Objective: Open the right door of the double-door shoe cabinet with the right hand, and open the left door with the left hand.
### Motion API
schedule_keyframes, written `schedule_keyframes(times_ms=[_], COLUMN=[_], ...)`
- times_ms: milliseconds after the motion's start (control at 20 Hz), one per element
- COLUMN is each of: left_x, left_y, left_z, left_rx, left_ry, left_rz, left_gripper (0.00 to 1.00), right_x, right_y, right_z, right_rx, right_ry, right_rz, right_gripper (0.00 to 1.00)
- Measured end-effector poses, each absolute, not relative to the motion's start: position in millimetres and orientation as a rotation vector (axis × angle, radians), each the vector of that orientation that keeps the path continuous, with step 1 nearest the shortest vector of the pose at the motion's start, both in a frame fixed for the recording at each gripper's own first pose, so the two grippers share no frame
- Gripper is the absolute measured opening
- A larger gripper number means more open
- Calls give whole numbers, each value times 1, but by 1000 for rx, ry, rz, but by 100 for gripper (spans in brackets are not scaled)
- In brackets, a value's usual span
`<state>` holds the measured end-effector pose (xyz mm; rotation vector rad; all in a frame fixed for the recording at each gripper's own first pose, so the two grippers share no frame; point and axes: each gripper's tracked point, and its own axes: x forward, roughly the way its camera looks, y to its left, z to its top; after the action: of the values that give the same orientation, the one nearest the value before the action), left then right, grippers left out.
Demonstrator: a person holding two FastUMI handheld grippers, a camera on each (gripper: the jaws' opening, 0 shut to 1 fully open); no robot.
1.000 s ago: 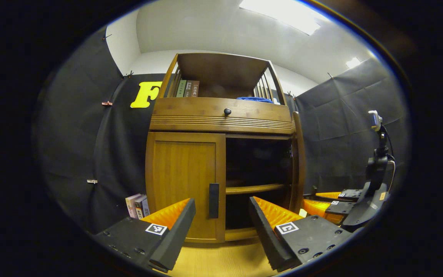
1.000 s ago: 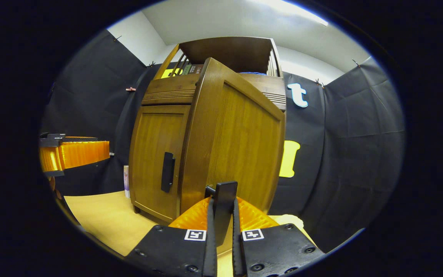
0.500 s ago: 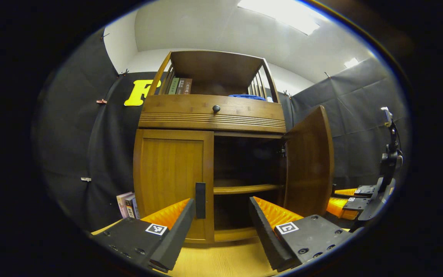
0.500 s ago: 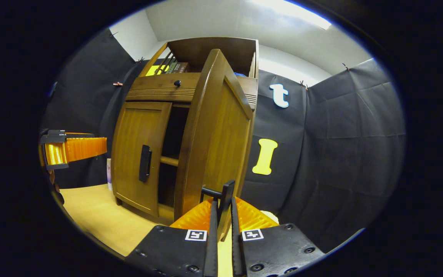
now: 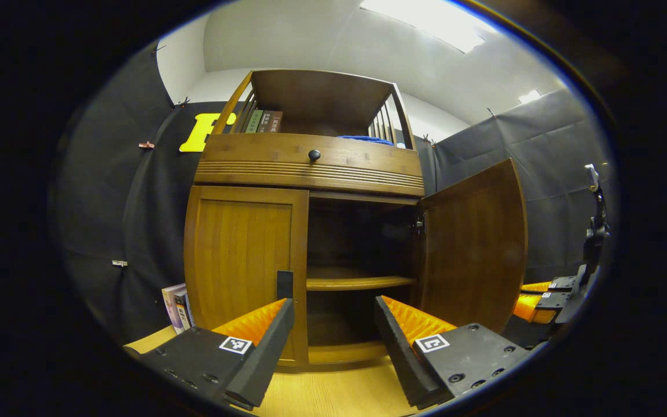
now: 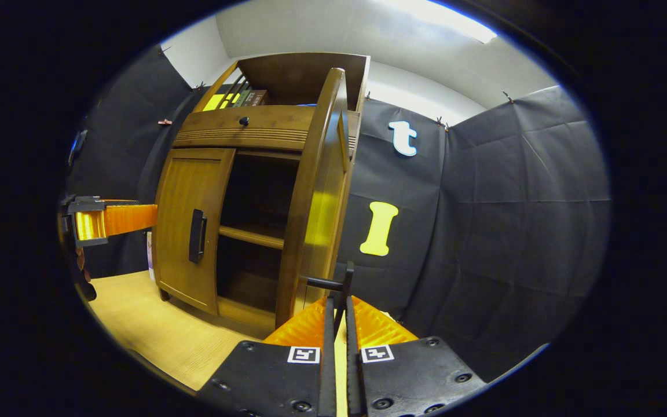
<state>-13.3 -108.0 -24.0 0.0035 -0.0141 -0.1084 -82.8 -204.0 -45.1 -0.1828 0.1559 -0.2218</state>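
Two doors: right door [image 6: 316,191] stands swung open at centre frame, right gripper [image 6: 338,307] clamped on its handle [image 6: 339,286]. Left door [image 5: 244,260] sits closed at centre-left; left gripper [image 5: 333,324], fingers apart, faces its handle [image 5: 284,284].

Left gripper [image 5: 333,341] held open before the shoe cabinet [image 5: 310,168], fingers apart, gripping nothing. Left door [image 5: 244,260] closed, its handle [image 5: 284,285] just above one fingertip; right door [image 5: 472,246] swung wide, shelf [image 5: 359,282] exposed.

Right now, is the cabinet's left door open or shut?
Shut. The left door sits flush in the cabinet frame, while the right door is swung wide, baring the shelf.
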Motion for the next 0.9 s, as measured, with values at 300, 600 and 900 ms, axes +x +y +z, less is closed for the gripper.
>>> schedule_keyframes(times_ms=[300,600,900], left_x=[-11,-7,17], left_y=[-114,-110,-65], left_z=[-22,-26,-26], left_rx=[5,3,45], left_ry=[-18,-4,-28], left_rz=[-114,-108,-1], left_gripper=[87,87,87], right_x=[-100,-126,-122], right_y=[-232,-222,-141], right_z=[-29,5,2], right_rx=[-202,-149,-137], right_ry=[116,15,-11], right_rz=[-316,-316,-97], right_gripper=[6,9,51])
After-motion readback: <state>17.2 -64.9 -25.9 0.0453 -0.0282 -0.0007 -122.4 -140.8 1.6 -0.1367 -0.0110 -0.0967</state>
